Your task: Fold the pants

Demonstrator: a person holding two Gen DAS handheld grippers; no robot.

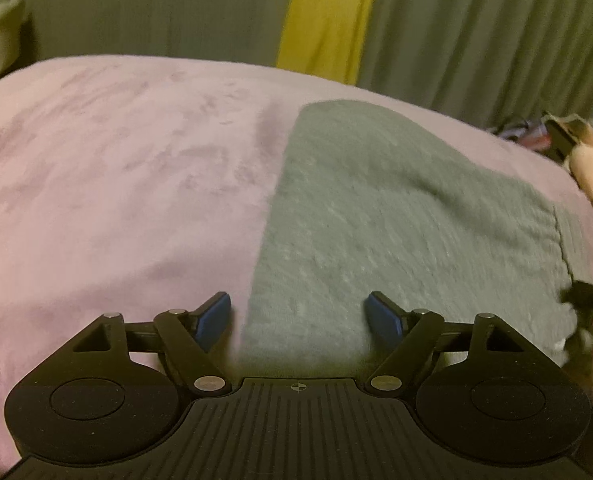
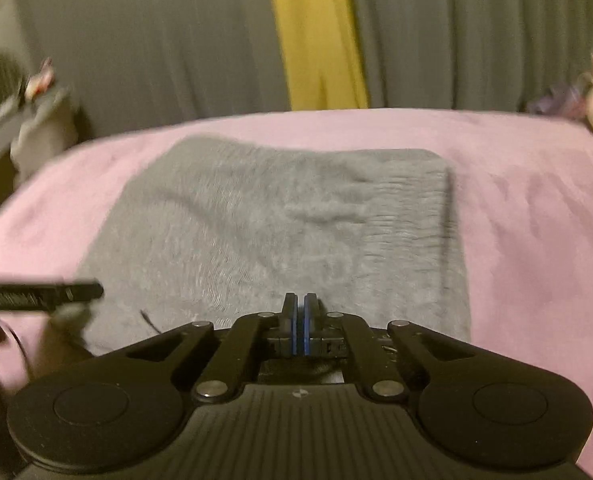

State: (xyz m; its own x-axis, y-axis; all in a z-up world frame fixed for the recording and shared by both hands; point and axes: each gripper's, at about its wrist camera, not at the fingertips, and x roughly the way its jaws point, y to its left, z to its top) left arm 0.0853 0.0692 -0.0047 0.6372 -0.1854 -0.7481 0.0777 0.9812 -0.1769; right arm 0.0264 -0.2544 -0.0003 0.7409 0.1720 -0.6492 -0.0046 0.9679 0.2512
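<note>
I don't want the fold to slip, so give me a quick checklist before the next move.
1. Pants flat on the pink cover: mostly, some wrinkles; ok.
2. Left gripper open: ok.
3. Left gripper astride the pants' near edge: ok.
4. Right gripper shut: ok.
5. Cloth pinched in the right gripper: cannot tell.
6. Cover bare around the pants: ok.

Layout, right wrist view: pants (image 2: 288,232) lie flat on the bedspread (image 2: 536,240), centred. Curtains (image 2: 476,32) hang behind the bed at 12 o'clock. Right gripper (image 2: 300,312) sits over the pants' near edge at 6 o'clock; left gripper (image 2: 40,294) at 9 o'clock.
</note>
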